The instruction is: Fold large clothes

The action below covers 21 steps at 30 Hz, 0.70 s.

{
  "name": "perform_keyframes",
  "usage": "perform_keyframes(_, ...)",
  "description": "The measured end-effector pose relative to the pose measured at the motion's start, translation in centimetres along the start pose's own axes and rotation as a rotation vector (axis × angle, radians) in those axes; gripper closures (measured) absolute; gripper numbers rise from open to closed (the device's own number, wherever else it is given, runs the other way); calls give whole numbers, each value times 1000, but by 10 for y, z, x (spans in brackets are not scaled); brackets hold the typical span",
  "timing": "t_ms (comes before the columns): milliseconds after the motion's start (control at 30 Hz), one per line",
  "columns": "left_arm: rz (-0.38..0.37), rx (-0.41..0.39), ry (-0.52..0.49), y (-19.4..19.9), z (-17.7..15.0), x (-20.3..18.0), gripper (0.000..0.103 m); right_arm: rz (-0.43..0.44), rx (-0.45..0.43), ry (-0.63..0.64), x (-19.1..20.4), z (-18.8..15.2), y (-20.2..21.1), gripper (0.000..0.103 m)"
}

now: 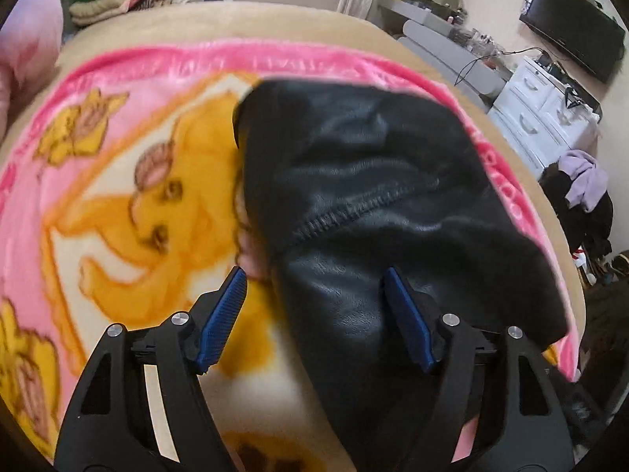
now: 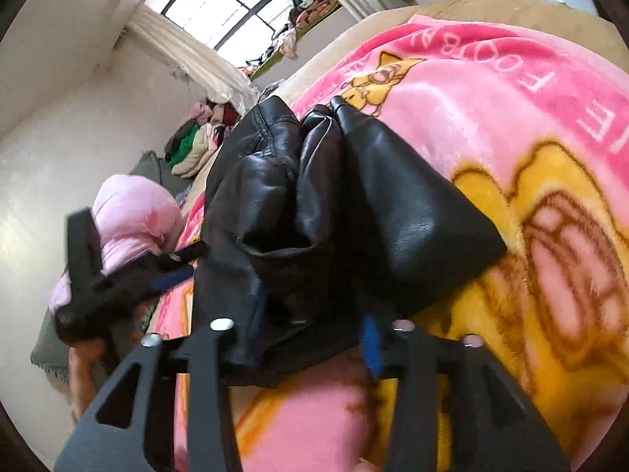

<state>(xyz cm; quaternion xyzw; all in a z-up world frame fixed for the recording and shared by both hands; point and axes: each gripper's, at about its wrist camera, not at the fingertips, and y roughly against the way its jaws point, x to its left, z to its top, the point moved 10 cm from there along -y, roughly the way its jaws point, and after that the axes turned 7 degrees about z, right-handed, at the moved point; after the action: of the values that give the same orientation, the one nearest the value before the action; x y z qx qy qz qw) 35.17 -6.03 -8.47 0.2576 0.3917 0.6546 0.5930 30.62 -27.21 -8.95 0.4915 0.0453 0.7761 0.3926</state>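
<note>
1. Clearly, white capitals run along the pink blanket [image 2: 491,90] border at the upper right of the right wrist view; "FOOTBAL" reads there, the rest is cut off.
2. Left gripper [image 1: 314,279]: jaws apart, blue pads [image 1: 222,314] clear of the black leather jacket [image 1: 373,204], whose edge lies between them.
3. Right gripper [image 2: 310,334]: jaws partly open, straddling the jacket's near edge at lower centre; whether they touch it is unclear.
4. Jacket lies bunched on the blanket.

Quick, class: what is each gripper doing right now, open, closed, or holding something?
Left gripper: open, the black leather jacket lying between its pads, not pinched.
Right gripper: open, jacket edge between its pads, not clamped.
</note>
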Motion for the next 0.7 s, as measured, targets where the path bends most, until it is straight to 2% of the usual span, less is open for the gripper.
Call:
perform_keyframes(33,0,-4,4,0,-2,1,38,-9,-2,13,3,3,1,47)
perform_keyframes(100,-9,-15,9,1,-1,1,38,-25,-15,75,14,14,3,29)
perform_keyframes(167,-12,-19,3,3,0,1,38,-77,-16,147,22,31,-2,20)
perform_keyframes(267,2,-33,-24,5,0,-3,38,-189,4,265,30,53,-18,18)
perform_keyframes(300,6,-36,-30,5,0,-3,38,-214,20,289,32,57,-25,20)
perform_keyframes(333,10,-39,-37,5,0,-3,38,-234,31,308,32,61,-33,27)
perform_keyframes(367,13,-42,-42,6,0,-4,38,-218,61,347,39,62,-45,63)
perform_keyframes(400,13,-44,-43,7,1,-4,38,-218,61,370,42,62,-48,74)
perform_keyframes(467,-4,-38,-37,11,4,-3,38,-182,9,427,60,71,-46,78)
perform_keyframes(533,-33,-58,-16,22,12,0,37,-106,-57,405,72,85,-31,79)
perform_keyframes(567,-43,-63,-9,25,14,0,35,-99,-90,398,72,93,-18,79)
perform_keyframes(633,-80,-55,12,27,17,-1,34,-129,-135,366,55,107,0,79)
perform_keyframes(700,-114,-31,23,23,14,-6,32,-128,-119,294,29,109,3,79)
